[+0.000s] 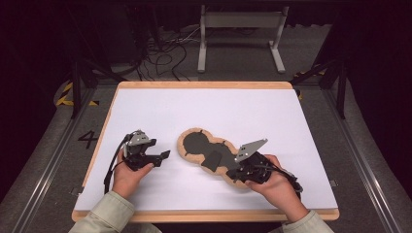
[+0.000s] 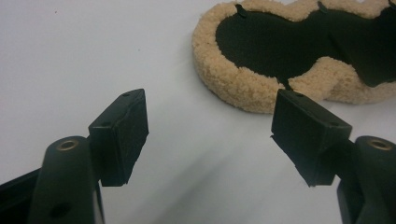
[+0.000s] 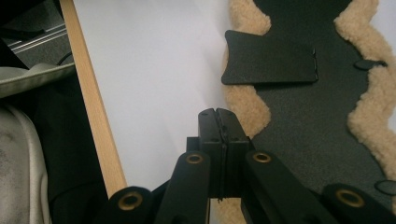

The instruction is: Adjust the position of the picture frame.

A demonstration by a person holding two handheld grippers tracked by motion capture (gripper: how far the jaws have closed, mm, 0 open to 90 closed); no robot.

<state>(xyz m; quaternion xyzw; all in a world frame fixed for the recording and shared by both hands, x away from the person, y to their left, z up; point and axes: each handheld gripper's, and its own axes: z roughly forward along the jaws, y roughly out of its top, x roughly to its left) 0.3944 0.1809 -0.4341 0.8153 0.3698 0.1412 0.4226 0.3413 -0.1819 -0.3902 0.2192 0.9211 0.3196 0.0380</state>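
White-topped table with pale wooden rim point(image 1: 204, 85): centre of high view, near edge cut off at bottom by sleeves.
Tan fleecy peanut-shaped pad with black inner face point(image 1: 197, 143): frame centre, lower-right end hidden under right gripper.
Small black rectangular flap point(image 1: 212, 160): lies on pad; right gripper view shows it clearly in upper middle.
Right gripper point(image 1: 232, 173): jaws pressed together, fleece rim just beside tips; whether anything pinched, cannot tell.
Left gripper point(image 1: 164, 155): left of pad, apart; jaws spread wide, nothing between.
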